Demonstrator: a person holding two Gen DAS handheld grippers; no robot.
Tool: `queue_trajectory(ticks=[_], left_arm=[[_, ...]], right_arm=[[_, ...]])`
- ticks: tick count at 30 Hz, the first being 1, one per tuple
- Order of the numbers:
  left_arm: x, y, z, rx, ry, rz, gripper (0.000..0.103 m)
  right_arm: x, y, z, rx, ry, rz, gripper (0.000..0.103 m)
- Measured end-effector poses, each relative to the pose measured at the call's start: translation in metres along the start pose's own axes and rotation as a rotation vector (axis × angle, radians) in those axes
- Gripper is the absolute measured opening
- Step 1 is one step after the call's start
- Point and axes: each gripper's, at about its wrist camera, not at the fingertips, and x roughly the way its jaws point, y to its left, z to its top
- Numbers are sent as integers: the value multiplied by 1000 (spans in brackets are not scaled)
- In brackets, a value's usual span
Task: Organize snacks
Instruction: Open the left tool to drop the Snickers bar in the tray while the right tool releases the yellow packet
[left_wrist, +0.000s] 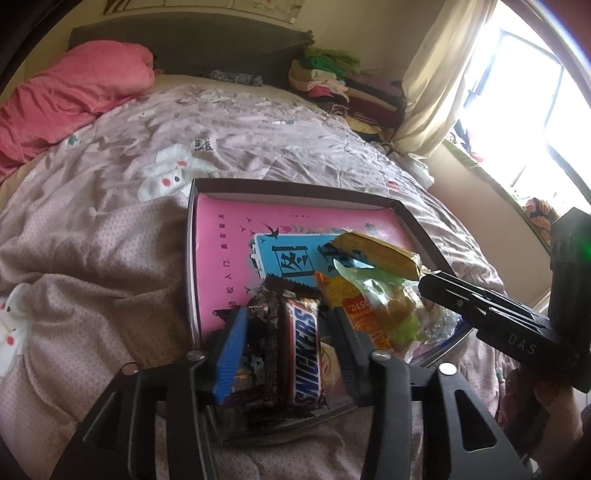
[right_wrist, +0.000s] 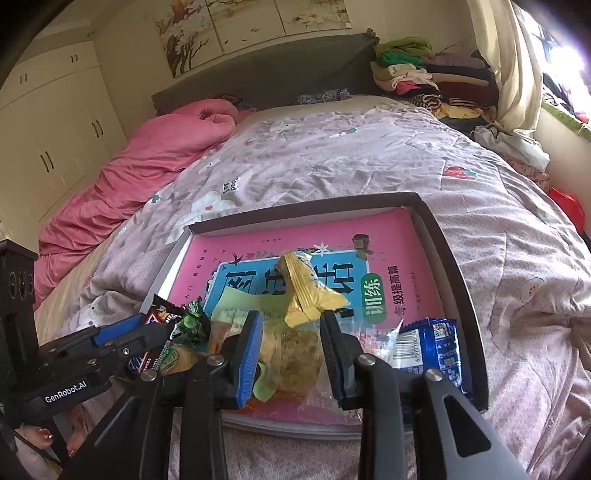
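A shallow dark-rimmed box (left_wrist: 295, 188) lies on the bed with a pink book (left_wrist: 229, 236) flat inside it. Snacks are heaped at its near end. My left gripper (left_wrist: 289, 314) is open; a Snickers bar (left_wrist: 304, 354) and a dark chocolate wrapper (left_wrist: 264, 332) lie between its fingers, with a gap at the right finger. In the right wrist view my right gripper (right_wrist: 291, 319) is open around a clear packet with a brown pastry (right_wrist: 295, 354). A yellow packet (right_wrist: 314, 295) lies just beyond it and a blue packet (right_wrist: 432, 347) to its right. An orange packet (left_wrist: 354, 306) lies between the two grippers.
The bed carries a pale purple quilt (right_wrist: 332, 162) and a bunched pink duvet (right_wrist: 147, 170) at far left. Folded clothes (right_wrist: 436, 81) are stacked by the headboard near a curtain (left_wrist: 436, 88) and bright window. White wardrobe doors (right_wrist: 55, 122) stand at left.
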Motion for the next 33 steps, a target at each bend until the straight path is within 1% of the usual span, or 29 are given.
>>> queue_trajectory(ticks=[4, 7, 9, 15, 16, 18, 22, 24, 27, 33], left_arm=[[-2, -1, 1, 1, -4, -1, 55], [-5, -2, 2, 2, -10, -6, 62], [-8, -3, 3, 6, -17, 0, 67], [-18, -5, 4, 6, -32, -6, 74], [-20, -7, 4, 9, -38, -4, 74], [-23, -9, 4, 20, -46, -4, 76], [-28, -15, 3, 39, -50, 4, 77], [-30, -17, 1, 47, -54, 15, 78], [-33, -20, 0, 50, -58, 20, 79], [-35, -24, -3, 66, -59, 35, 80]], right_arm=[[-5, 1, -1, -4, -6, -1, 33], [-11, 4, -2, -17, -16, -7, 33], [-14, 6, -2, -27, -24, -12, 35], [-28, 9, -1, -51, -61, -27, 43], [-31, 9, -1, -53, -69, -28, 44], [-36, 9, -1, -56, -84, -37, 50], [-45, 7, -1, -56, -115, -51, 56], [-50, 4, -1, -50, -128, -57, 61], [-56, 0, -1, -46, -140, -65, 65], [-64, -5, -3, -44, -154, -82, 69]])
